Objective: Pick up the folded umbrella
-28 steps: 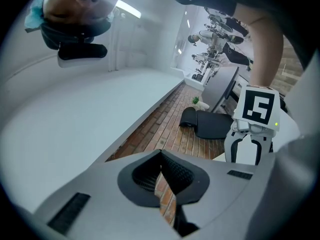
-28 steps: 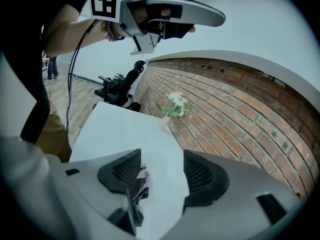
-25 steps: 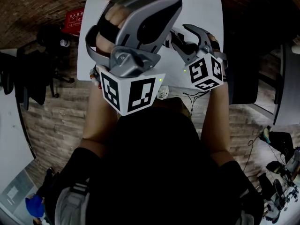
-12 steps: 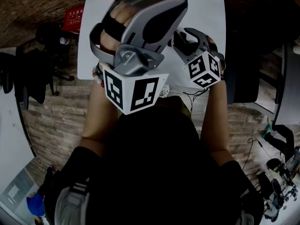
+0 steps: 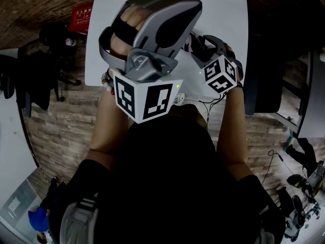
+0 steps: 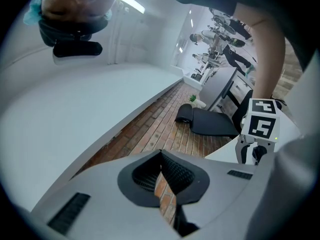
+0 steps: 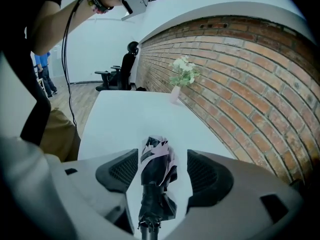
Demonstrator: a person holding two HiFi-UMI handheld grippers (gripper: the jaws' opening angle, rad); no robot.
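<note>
Straddling the black-and-pink folded fabric umbrella lying on the white tabletop, the right tongs, having just been opening, are held released. Lowering, then centred closure, is advised. The left tongs are clenched empty.

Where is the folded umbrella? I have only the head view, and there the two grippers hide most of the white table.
Observer: The folded umbrella lies on the white table, straight between the jaws of the right gripper.
Operator: Is it gripped?
Observer: No. The jaws have just been opening, and both pads stand apart from the umbrella.
Operator: And the left gripper?
Observer: The left gripper is shut and empty; only the wooden floor shows beyond its jaws.
</note>
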